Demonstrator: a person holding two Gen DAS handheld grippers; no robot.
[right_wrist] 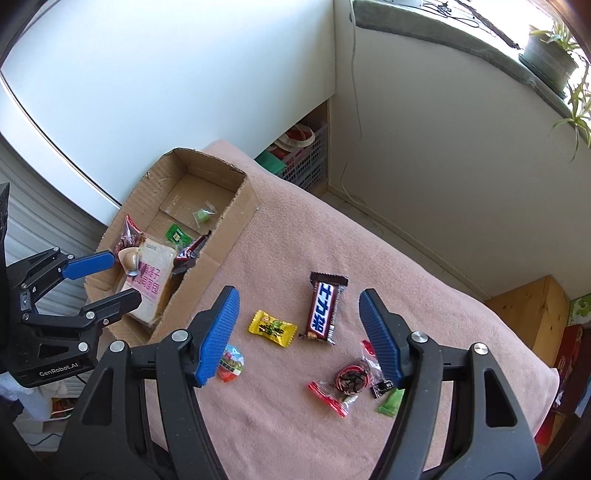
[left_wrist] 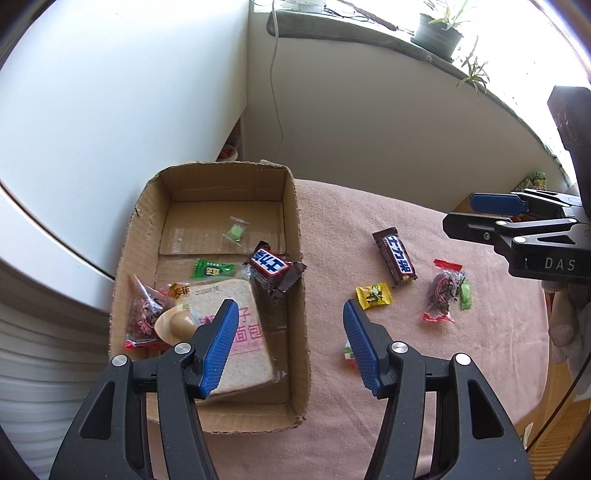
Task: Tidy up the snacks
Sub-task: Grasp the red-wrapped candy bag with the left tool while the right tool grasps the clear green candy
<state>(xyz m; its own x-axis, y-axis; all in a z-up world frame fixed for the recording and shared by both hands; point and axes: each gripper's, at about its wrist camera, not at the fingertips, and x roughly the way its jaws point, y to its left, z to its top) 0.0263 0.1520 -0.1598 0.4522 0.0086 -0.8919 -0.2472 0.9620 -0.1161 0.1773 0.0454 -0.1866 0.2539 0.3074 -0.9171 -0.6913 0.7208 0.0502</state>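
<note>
A cardboard box (left_wrist: 147, 206) (right_wrist: 225, 236) on a pink cloth holds a bread packet (left_wrist: 236, 332), a chocolate bar (left_wrist: 271, 267), a red-wrapped packet (left_wrist: 142, 314) and green candies. On the cloth beside it lie another chocolate bar (right_wrist: 323, 310) (left_wrist: 394, 255), a yellow candy (right_wrist: 272, 328) (left_wrist: 373, 295), a small jelly cup (right_wrist: 231, 363), a red packet (right_wrist: 349, 380) (left_wrist: 443, 291) and a green candy (right_wrist: 391, 402). My left gripper (left_wrist: 290, 310) (right_wrist: 123, 277) hangs open over the box's near right wall, holding nothing. My right gripper (right_wrist: 298, 295) (left_wrist: 461, 214) is open above the loose snacks, also holding nothing.
The pink cloth (right_wrist: 295, 424) covers a small table whose far and right edges drop off. A white cabinet (left_wrist: 110, 92) stands behind the box. A cable (left_wrist: 275, 92) hangs down the wall under a sill with potted plants (left_wrist: 439, 33). A pink basket (right_wrist: 306, 155) sits on the floor.
</note>
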